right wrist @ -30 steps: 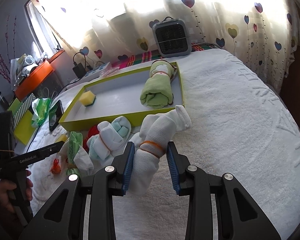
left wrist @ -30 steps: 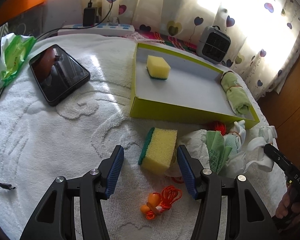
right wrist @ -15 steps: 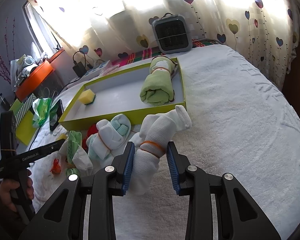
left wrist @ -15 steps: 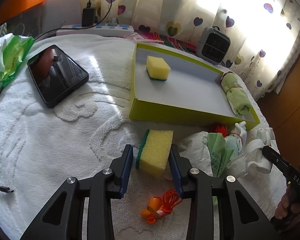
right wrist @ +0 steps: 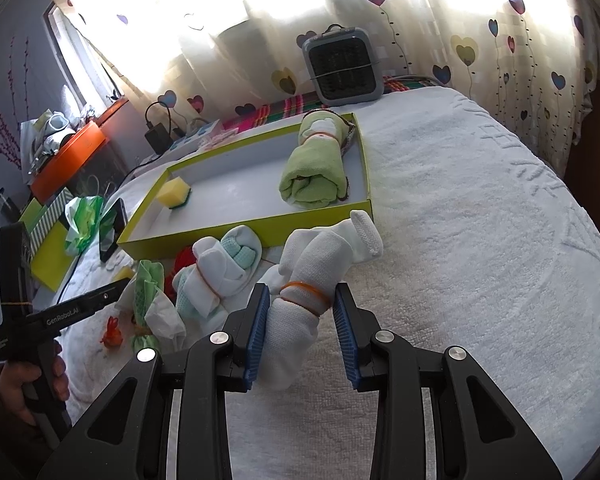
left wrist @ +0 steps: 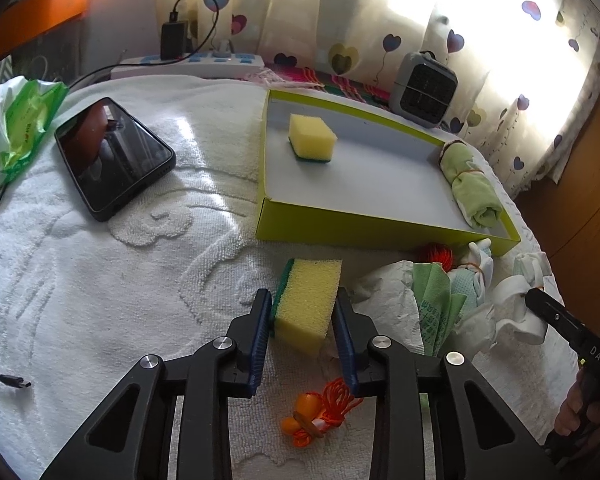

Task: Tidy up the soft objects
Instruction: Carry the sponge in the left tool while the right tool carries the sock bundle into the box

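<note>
Sponge (left wrist: 306, 306) long axis points toward tray (left wrist: 380, 232), clamped by left hand-held gripper (left wrist: 302, 336); right hand-held gripper (right wrist: 302, 334) clamps banded sock roll (right wrist: 312, 292).

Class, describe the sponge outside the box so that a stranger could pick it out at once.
Start at the yellow-green box on the white towel. Just in front of its near wall, the sponge sits clamped in the left tool. Unlike the sponge inside the box, it stands on edge, green side facing left.

"DAS" is read in white letters on the black body of the right gripper (left wrist: 580, 344) in the left wrist view | "GenRobot.AI" is read on the black body of the left gripper (right wrist: 72, 312) in the right wrist view | print on the green packet (left wrist: 434, 312) is too small to be read
</note>
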`<state>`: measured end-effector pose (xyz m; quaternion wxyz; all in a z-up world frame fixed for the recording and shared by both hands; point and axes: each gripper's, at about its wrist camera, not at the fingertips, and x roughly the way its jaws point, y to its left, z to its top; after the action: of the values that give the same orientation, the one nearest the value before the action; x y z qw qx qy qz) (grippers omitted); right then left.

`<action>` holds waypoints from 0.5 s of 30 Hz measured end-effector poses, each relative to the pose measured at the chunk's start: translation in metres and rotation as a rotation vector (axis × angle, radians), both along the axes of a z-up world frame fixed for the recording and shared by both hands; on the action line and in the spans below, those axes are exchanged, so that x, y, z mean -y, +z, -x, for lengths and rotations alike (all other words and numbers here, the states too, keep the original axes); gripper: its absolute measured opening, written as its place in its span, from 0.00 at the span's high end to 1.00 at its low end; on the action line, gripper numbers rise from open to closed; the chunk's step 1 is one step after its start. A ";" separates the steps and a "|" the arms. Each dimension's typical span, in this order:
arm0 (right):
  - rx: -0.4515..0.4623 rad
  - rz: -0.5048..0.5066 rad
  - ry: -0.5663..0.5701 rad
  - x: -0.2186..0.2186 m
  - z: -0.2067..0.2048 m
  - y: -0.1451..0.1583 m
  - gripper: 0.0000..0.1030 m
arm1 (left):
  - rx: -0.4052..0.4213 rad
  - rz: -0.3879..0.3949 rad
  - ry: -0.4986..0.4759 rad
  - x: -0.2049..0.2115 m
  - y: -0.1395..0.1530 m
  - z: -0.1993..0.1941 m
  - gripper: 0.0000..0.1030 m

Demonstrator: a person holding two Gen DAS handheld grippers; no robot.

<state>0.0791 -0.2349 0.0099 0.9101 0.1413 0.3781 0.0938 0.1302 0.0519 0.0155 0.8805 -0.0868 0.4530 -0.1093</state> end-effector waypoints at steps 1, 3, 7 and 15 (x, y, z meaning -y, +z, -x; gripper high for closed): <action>0.000 0.000 0.000 0.000 0.000 0.000 0.67 | 0.001 0.001 0.000 0.000 0.000 0.000 0.72; 0.000 -0.001 0.000 0.000 0.000 0.000 0.67 | 0.002 0.000 0.002 0.000 0.000 0.001 0.72; 0.001 0.000 0.001 0.000 0.000 0.000 0.67 | 0.008 -0.003 0.008 -0.001 0.001 0.001 0.72; 0.033 0.019 0.006 -0.001 0.003 0.011 0.67 | 0.042 -0.006 0.004 -0.004 0.014 0.005 0.72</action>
<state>0.0760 -0.2343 0.0209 0.9172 0.1302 0.3642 0.0951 0.1254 0.0556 0.0297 0.8902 -0.0829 0.4347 -0.1078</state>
